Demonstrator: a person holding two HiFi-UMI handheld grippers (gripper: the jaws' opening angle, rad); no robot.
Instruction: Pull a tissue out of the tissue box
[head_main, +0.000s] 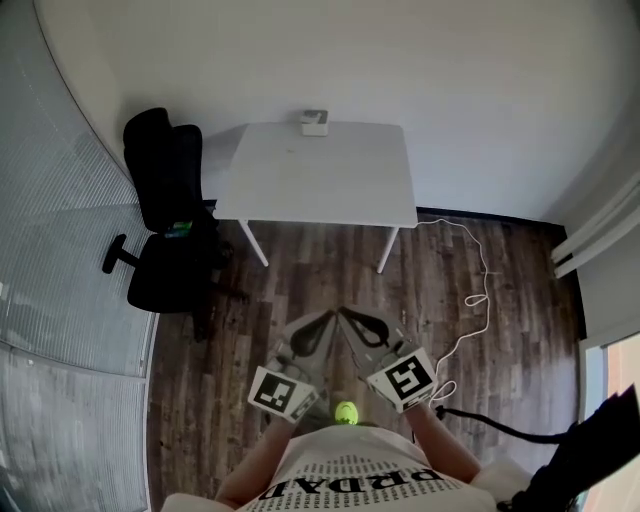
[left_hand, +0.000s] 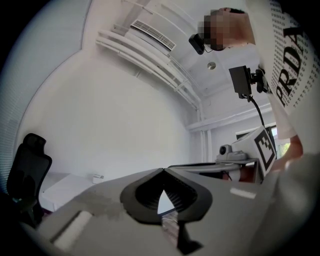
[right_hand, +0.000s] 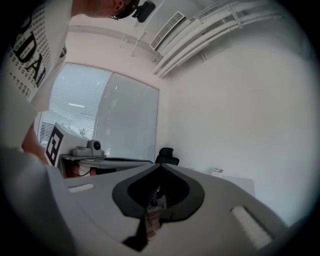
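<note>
The tissue box (head_main: 314, 122) is a small pale box at the far edge of a white table (head_main: 320, 185), against the wall. It also shows small in the left gripper view as the tissue box (left_hand: 98, 176) and in the right gripper view as the tissue box (right_hand: 216, 172). Both grippers are held close to the person's body, well short of the table and over the wooden floor. My left gripper (head_main: 328, 313) (left_hand: 163, 170) has its jaws meeting at the tips, with nothing between them. My right gripper (head_main: 344, 311) (right_hand: 160, 165) is shut and empty too, its tip beside the left one.
A black office chair (head_main: 165, 215) stands left of the table. A white cable (head_main: 475, 290) loops across the floor at the right. A glass wall runs along the left. A small green object (head_main: 346, 412) hangs at the person's chest.
</note>
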